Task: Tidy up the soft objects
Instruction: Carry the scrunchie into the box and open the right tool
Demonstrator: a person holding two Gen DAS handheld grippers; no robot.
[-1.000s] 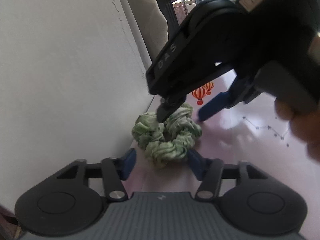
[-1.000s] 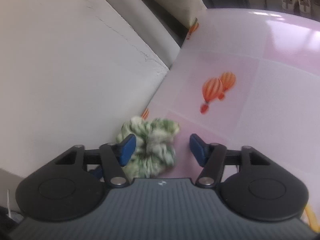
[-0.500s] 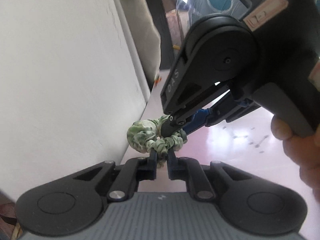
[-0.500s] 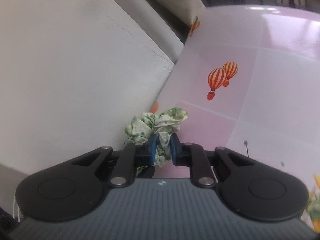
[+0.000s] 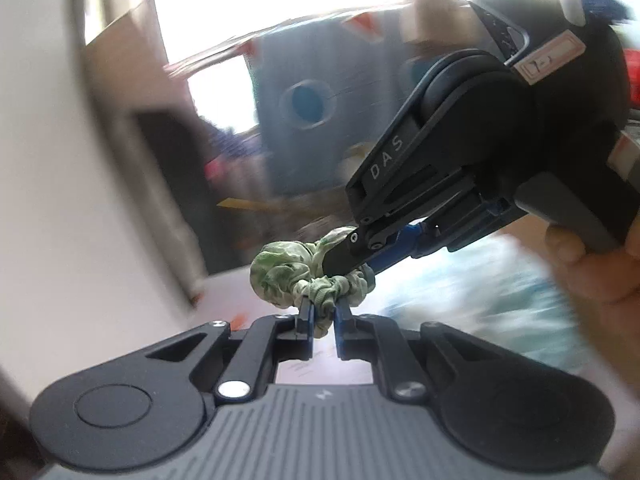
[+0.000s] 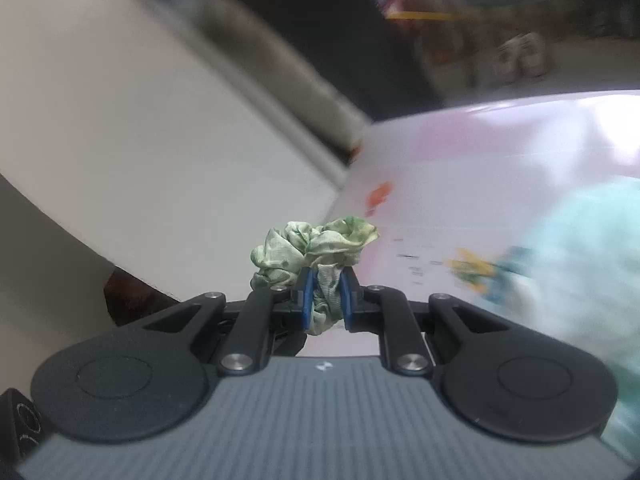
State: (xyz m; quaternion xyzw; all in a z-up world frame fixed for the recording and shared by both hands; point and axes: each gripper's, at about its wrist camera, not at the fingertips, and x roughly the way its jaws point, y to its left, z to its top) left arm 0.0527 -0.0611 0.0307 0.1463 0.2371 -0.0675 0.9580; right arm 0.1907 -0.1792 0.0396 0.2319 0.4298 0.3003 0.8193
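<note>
Pink table blurred below. Left gripper and right gripper both clamp the green scrunchie, held aloft.

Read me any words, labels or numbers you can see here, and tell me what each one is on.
"DAS": white letters on the black arm of the right tongs, seen from the left wrist view.
White label on top of the same tool: marks too small to read.
Small dark print on the pink tabletop: blurred, unreadable.

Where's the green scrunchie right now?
The green scrunchie is off the pink tabletop, pinched between the left gripper and the right gripper, center of both wrist views.
</note>
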